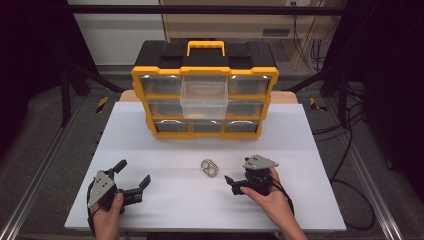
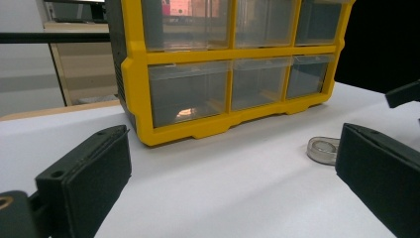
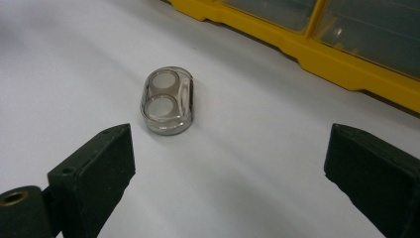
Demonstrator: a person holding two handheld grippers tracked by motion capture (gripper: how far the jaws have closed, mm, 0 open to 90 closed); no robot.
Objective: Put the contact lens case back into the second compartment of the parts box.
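— Right claw (image 1: 231, 184) gapes wide, holding nothing; where's the small clear case (image 1: 210, 168)?
— On the counter (image 1: 165, 200), near its tips at ten o'clock, long axis running toward the claw.
— And the left claw (image 1: 134, 176)?
— Wide open, empty, and farther off.

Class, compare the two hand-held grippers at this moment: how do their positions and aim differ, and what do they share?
The right hand-held gripper sits close to the small clear case and points at it; the left hand-held gripper is farther off, angled toward the yellow drawer cabinet. Both are open, empty and low over the white table.
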